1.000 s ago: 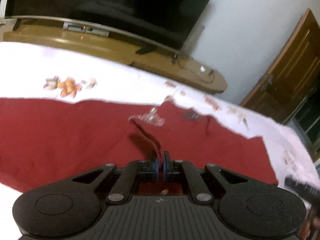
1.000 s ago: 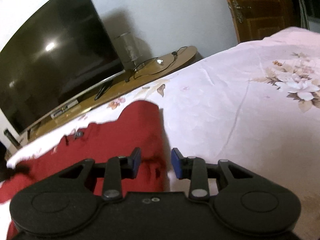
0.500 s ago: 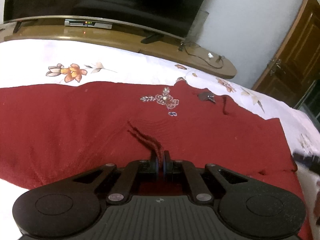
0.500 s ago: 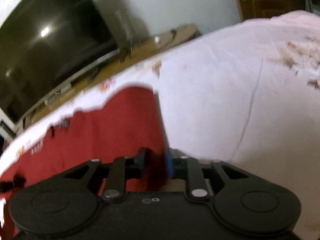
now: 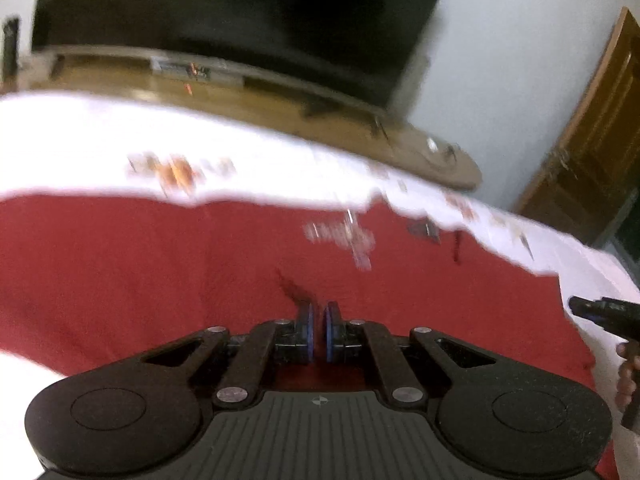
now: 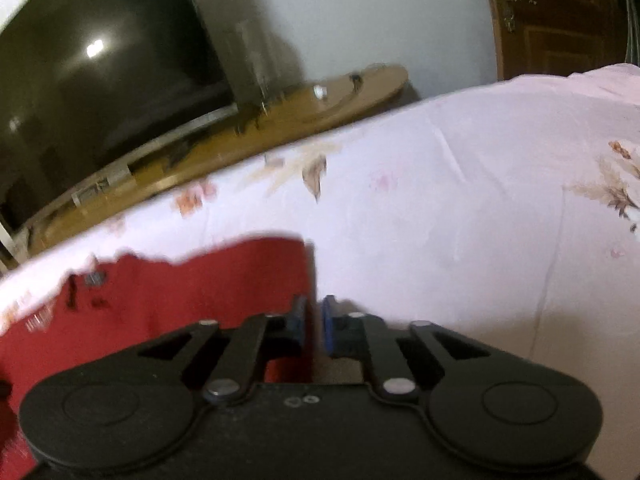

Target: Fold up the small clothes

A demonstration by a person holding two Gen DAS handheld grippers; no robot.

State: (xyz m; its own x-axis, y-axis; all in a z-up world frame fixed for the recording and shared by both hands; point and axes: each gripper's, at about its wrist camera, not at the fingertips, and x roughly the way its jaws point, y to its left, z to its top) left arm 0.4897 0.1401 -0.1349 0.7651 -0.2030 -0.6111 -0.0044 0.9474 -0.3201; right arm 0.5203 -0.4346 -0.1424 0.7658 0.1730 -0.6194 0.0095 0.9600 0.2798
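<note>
A red knit garment (image 5: 168, 264) with a small beaded flower (image 5: 344, 236) lies spread on a white floral bedsheet (image 5: 100, 140). My left gripper (image 5: 319, 328) is shut on a pinch of its near edge, which rises in a ridge between the blue pads. In the right wrist view the garment's right part (image 6: 208, 292) shows, and my right gripper (image 6: 314, 324) is shut on its right edge. The right gripper's tip also shows in the left wrist view (image 5: 600, 312), at the garment's right edge. Both views are blurred by motion.
A large dark TV (image 6: 100, 64) stands on a low wooden stand (image 6: 320, 100) beyond the bed's far edge. A wooden door (image 5: 592, 140) is at the right. Bare floral sheet (image 6: 480, 200) stretches to the right of the garment.
My right gripper has closed from open onto the garment's right edge. My left gripper stays shut on the near edge. Both cameras have shifted, and the views are blurred.
</note>
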